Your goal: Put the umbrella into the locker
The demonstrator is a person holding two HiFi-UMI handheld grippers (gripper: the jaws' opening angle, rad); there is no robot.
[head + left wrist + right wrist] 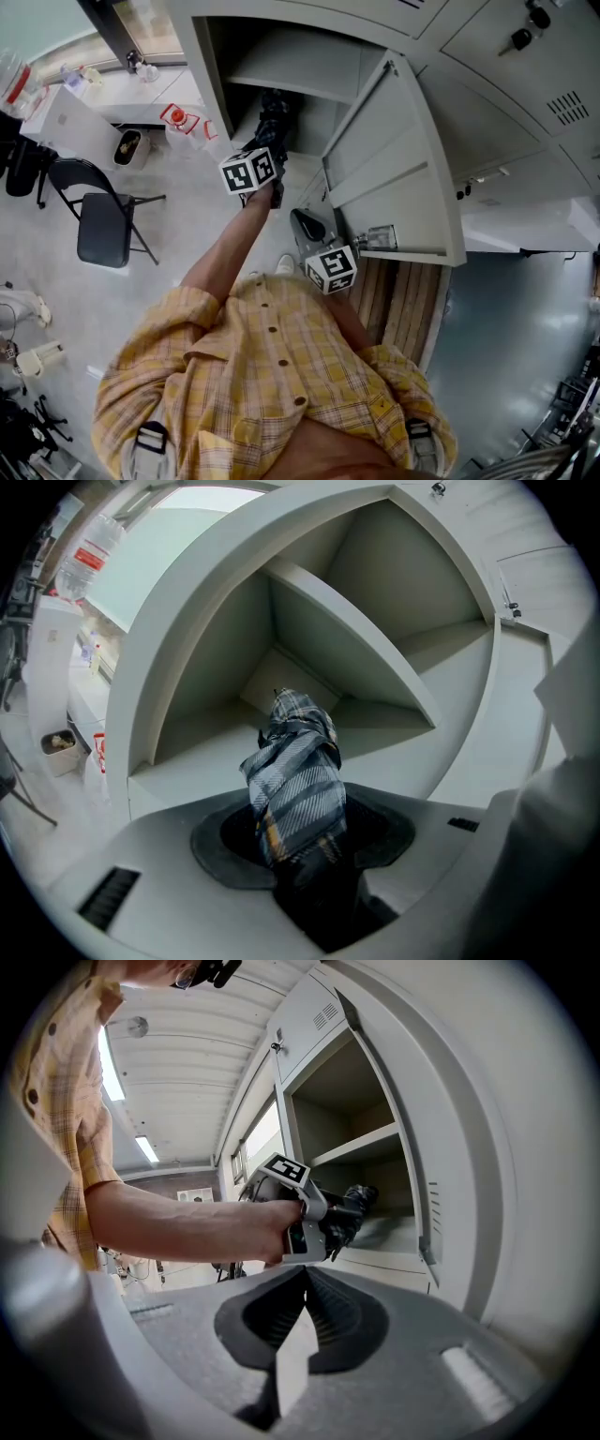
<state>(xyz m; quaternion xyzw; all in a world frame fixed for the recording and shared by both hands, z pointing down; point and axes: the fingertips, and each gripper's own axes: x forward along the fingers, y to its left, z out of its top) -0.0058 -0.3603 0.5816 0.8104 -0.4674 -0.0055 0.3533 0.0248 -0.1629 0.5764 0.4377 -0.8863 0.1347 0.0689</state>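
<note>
Pale glossy floor (187, 202), black folding chair (101, 242), white table (70, 117) beside window (47, 23), ceiling strip lights (110, 1068).

In the head view the umbrella (274, 105) is mostly hidden behind the left hand-held gripper (270, 139). Its lower end, in the left gripper view, is lost in the dark between the jaws. The things (127, 145) on the desk (66, 122), at ten o'clock, are too small to name.
</note>
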